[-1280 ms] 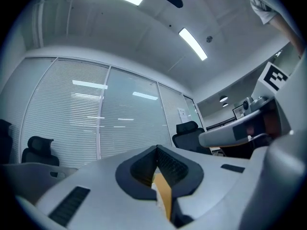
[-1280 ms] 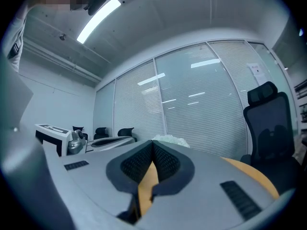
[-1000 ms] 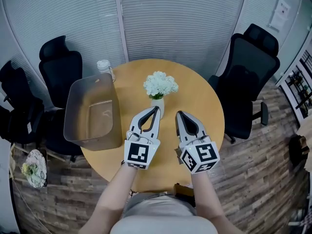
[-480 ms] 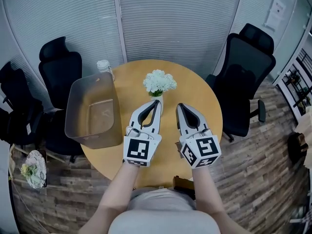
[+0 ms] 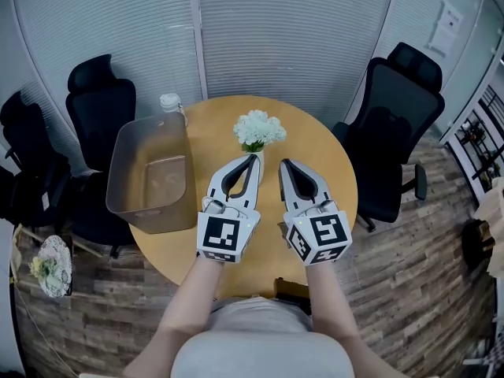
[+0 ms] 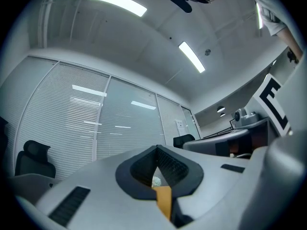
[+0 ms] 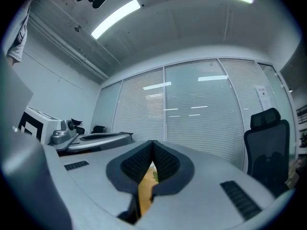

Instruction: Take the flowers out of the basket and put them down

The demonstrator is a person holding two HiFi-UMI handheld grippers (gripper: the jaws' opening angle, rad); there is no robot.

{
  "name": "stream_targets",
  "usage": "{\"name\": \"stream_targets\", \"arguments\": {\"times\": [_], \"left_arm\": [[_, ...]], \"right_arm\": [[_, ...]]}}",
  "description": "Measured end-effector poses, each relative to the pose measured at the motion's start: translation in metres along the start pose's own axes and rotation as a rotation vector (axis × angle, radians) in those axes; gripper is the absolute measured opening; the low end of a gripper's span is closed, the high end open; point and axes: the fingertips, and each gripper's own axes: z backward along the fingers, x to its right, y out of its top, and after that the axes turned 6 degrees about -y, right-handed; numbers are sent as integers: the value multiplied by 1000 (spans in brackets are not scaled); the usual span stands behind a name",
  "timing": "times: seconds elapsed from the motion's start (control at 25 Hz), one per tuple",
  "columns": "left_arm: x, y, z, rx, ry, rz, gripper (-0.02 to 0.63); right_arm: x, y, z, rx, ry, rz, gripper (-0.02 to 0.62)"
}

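Left gripper (image 5: 253, 157) and right gripper (image 5: 283, 164), jaws fully together and empty, have lifted slightly; flowers (image 5: 259, 129) stand just beyond the tips, outside the basket (image 5: 126, 144) to their left, so it looks done.

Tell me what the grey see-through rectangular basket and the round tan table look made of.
Grey see-through rectangular basket: probably plastic, smooth and slightly glossy; its thin walls look translucent, with rounded moulded corners. Round tan table: wood or wood-look laminate, matte; the colour is even and warm, but the grain is too faint to confirm.
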Motion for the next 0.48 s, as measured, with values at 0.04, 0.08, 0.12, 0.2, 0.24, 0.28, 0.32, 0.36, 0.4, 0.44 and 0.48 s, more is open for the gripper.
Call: {"name": "stream_targets", "arguments": {"times": [0.04, 0.08, 0.12, 0.2, 0.24, 0.28, 0.32, 0.36, 0.4, 0.44, 0.48], "left_arm": [[-1, 1, 0, 0, 0, -2, 3], [-1, 2, 1, 1, 0, -2, 3], [-1, 4, 1, 3, -1, -2, 3], [0, 7, 0, 10, -4, 1, 3], [0, 9, -1, 15, -5, 4, 3], [0, 10, -2, 20, -5, 7, 3], [0, 11, -3, 25, -4, 9, 3], [0, 12, -3, 28, -2, 9, 3], [0, 12, -4, 31, -1, 9, 3], [0, 13, -5, 32, 0, 9, 3], [0, 13, -5, 33, 1, 8, 3]], "right_arm": [[0, 2, 0, 3, -2, 2, 25], [0, 4, -1, 7, -4, 4, 25], [0, 5, -1, 12, -6, 7, 25], [0, 9, -1, 20, -10, 17, 25], [1, 10, -1, 23, -12, 24, 25], [1, 10, -1, 25, -13, 30, 25], [1, 10, -1, 26, -12, 33, 25], [2, 10, 0, 26, -9, 32, 25], [2, 10, 0, 25, -6, 30, 25], [2, 10, 0, 24, -2, 28, 25], [3, 9, 1, 23, 1, 26, 25]]}}
